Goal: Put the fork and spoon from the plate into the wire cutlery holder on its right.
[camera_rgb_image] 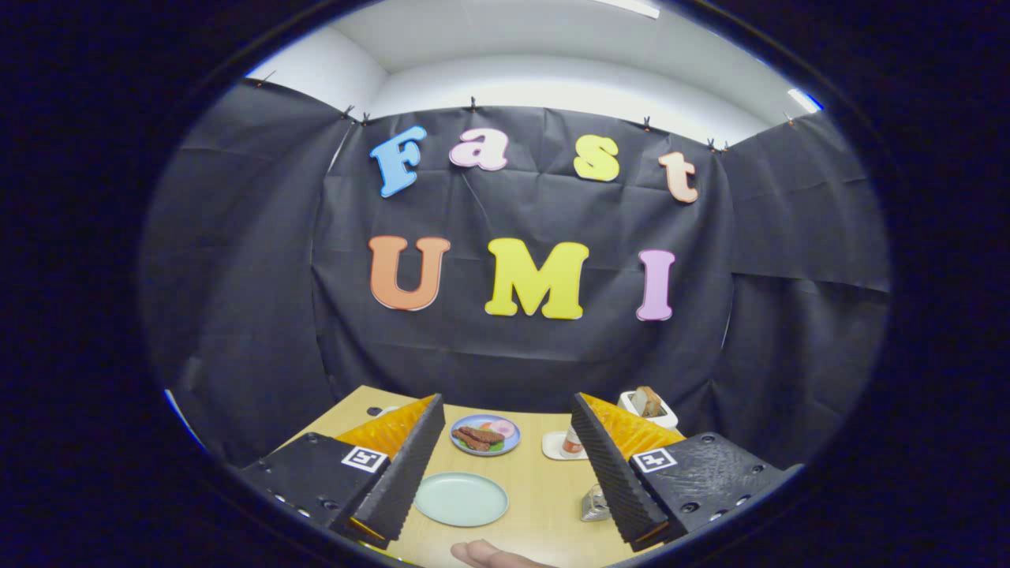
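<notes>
Fingertips of a person's hand (493,554) sit nearest, low between the two gripper fingers, resting on the wooden table (544,481). Gripper (509,465) held high and level, fingers spread wide, nothing between them.

Between the fingers, just ahead: pale green plate (461,498). It looks bare; no fork or spoon can be made out on it from this angle. Close beside the right finger, partly hidden by it: a small shiny wire object, likely the cutlery holder (593,505); contents cannot be told.

Beyond the fingertips: blue plate of food (485,435), a small white dish with a cup (570,444), and further right a white toaster (649,406) with bread.

Risks, as judged: the holder is mostly masked by the right finger, so a descent could knock it over. Thin flat cutlery may slip from the pads. The hand lies close to the path down.
</notes>
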{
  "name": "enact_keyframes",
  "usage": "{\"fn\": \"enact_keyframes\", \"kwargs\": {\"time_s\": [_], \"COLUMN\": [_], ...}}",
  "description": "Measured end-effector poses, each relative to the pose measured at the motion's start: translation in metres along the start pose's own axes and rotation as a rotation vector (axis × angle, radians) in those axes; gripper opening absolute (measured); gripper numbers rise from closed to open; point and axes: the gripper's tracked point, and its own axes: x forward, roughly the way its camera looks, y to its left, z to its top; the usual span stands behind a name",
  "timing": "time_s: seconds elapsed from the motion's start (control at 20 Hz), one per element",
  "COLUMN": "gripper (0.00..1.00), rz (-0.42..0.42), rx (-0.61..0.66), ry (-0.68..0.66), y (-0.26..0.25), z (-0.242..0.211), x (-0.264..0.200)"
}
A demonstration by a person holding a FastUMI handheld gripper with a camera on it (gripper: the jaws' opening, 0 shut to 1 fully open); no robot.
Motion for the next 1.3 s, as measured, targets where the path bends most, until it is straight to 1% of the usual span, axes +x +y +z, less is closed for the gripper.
{"fn": "enact_keyframes", "kwargs": {"time_s": [0.15,0.3,0.45,0.55,0.75,0.95,1.3], "gripper": [0.96,0.96,0.96,0.96,0.96,0.96,0.96], "rz": [0.025,0.034,0.02,-0.009,-0.03,-0.035,-0.019], "rx": [-0.01,-0.015,-0.005,-0.02,-0.014,-0.019,-0.029], "ry": [-0.019,-0.001,0.017,-0.008,-0.013,-0.015,-0.006], "y": [0.019,0.028,0.023,0.011,0.002,0.0,0.004], "z": [-0.007,-0.015,-0.018,-0.011,-0.015,-0.014,-0.012], "x": [-0.011,-0.014,-0.014,-0.013,-0.017,-0.015,-0.011]}}
